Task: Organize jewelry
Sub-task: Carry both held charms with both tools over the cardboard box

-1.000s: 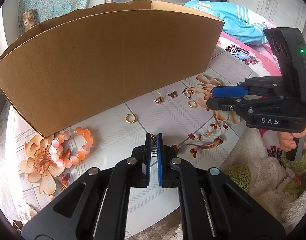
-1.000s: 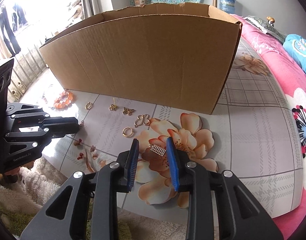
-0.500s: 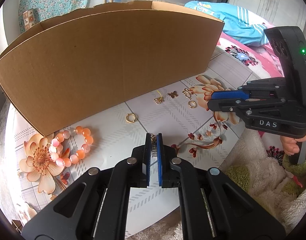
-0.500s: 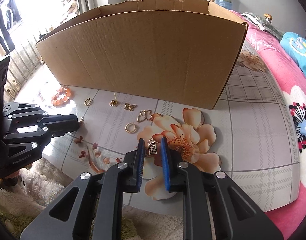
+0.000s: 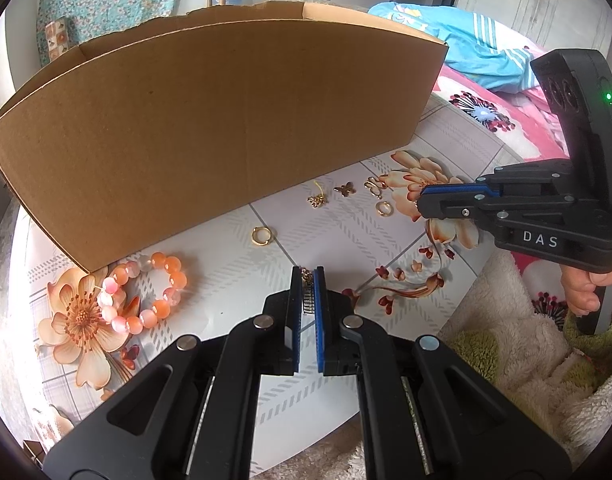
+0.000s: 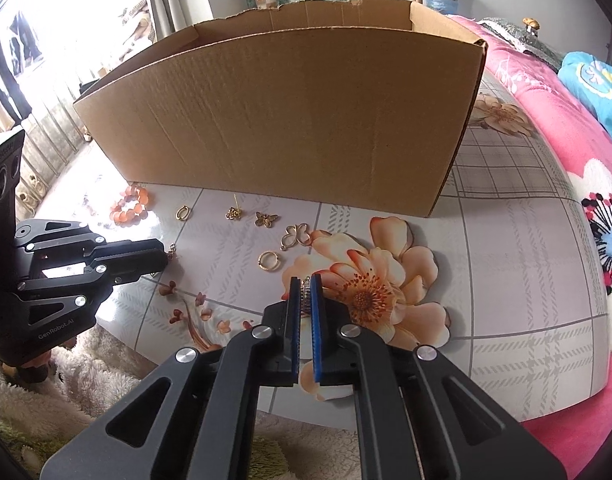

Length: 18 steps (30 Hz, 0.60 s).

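Gold charms sit pinched — one in left tongs (image 5: 307,280), one in right tongs (image 6: 305,287) (just closed).

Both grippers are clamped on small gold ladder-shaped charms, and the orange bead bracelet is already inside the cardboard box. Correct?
Not quite. The orange bead bracelet lies on the tabletop in front of the cardboard box, as the left wrist view shows. The left gripper and right gripper are each clamped on a small gold charm.

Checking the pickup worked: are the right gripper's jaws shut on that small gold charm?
Shut on it. The right gripper has just been closing; its blue pads now pinch the gold charm.
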### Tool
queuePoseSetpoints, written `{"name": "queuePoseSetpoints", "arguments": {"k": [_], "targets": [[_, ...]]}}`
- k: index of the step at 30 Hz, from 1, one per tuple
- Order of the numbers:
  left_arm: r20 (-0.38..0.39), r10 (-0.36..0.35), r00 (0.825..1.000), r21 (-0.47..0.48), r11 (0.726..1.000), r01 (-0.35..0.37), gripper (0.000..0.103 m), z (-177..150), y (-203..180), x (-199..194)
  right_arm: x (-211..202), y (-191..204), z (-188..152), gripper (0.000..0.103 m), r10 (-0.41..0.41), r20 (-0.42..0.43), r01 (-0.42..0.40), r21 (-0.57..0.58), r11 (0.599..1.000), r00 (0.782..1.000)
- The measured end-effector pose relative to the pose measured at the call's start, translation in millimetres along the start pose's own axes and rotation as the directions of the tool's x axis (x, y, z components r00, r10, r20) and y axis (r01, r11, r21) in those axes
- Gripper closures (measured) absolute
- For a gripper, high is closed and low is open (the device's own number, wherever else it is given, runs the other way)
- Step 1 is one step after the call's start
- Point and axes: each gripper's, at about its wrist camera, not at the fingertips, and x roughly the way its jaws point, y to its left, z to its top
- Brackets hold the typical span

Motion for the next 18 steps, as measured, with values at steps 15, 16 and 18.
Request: {"name": "queuePoseSetpoints", "arguments": {"k": [15, 16, 18], "targets": [[-0.032, 0.014, 0.999, 0.048, 0.999, -0.013, 0.087, -4, -6, -5, -15, -4, -2, 0.098, 0.015, 0.051, -0.017, 0.047, 0.999, 0.999], [-0.034, 0.018, 0.999, 0.048, 0.999, -0.016, 0.087, -3, -7, -4, -14, -4, -2, 0.098, 0.014, 0.053, -0.017, 0.049, 0.999, 0.999], [-0.033, 0.042, 0.999, 0.058, 0.998, -0.04, 0.087, -2, -10, -1, -15, -5, -2, 0.098, 0.016, 0.057, -0.019, 0.053, 0.998, 0.998]]}}
